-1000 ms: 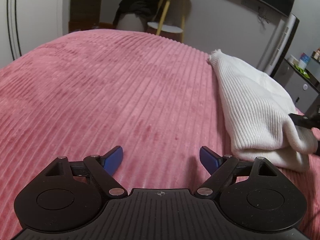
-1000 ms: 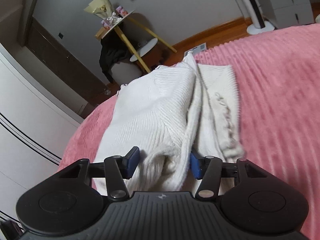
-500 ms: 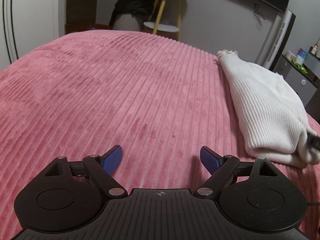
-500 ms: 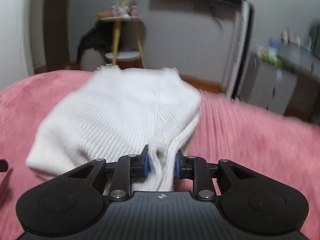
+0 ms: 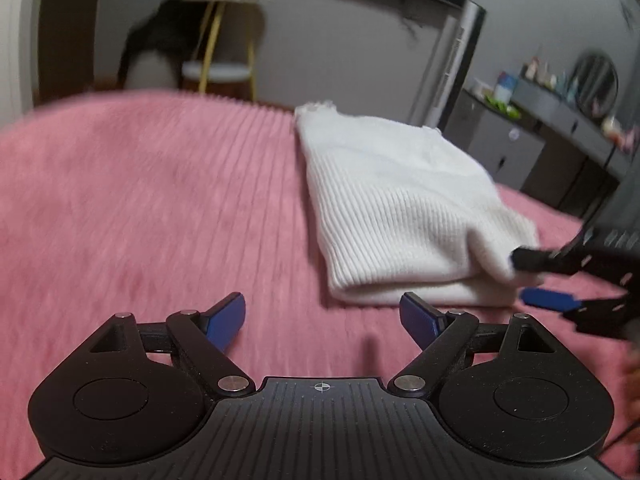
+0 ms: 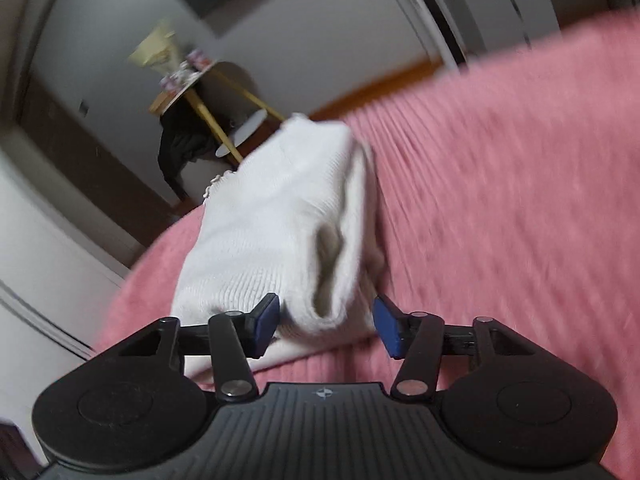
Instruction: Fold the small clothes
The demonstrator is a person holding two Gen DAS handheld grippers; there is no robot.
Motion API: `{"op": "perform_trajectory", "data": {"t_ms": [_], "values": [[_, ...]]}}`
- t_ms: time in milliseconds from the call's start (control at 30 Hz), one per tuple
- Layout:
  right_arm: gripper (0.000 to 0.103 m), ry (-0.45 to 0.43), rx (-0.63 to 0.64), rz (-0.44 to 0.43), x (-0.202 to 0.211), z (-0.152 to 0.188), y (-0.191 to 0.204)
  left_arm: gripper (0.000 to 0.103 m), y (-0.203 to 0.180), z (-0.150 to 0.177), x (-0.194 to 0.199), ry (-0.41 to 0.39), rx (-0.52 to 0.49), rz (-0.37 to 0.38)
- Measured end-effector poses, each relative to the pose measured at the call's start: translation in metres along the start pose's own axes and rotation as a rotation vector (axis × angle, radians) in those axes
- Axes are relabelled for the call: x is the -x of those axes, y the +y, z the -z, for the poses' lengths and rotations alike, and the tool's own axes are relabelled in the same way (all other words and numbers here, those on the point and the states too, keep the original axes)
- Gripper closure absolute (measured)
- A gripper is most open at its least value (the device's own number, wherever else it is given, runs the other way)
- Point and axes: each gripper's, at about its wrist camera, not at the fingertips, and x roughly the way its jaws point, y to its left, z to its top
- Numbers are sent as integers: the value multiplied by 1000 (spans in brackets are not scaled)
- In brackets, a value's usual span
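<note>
Bedroom, pink ribbed bedspread (image 5: 152,208) fills both views. Left tool (image 5: 322,314) nearest, fingers spread wide, nothing between them, over bare bedspread just short of the folded edge. Right tool (image 6: 326,320) fingers parted around the near corner of the sweater (image 5: 396,204), one pad looks to touch the knit, not pinching. One white ribbed sweater, folded into a thick stack, lying on the bed. Likely soft, light, floppy, layers slide apart easily; best pinched through all layers at a folded corner. Two tools. One yellow-legged side table (image 5: 224,40) beyond, blurred
</note>
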Motion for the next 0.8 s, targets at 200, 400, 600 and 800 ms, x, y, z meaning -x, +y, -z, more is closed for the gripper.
{"op": "perform_trajectory", "data": {"t_ms": [200,400,600,800], "values": [[60,30,-127,-101,-11,2,-13,35,-8,-4,-27,73,43,29],[82,62,-113,-106,-39,-2,-10,64,0,-17,-46,109,149,54],[90,-99,163,-9,-24,-2,21,87,28,-20,-43,114,371,139],[87,-87,418,142,-36,11,30,83,40,-15,-49,166,376,101]]}}
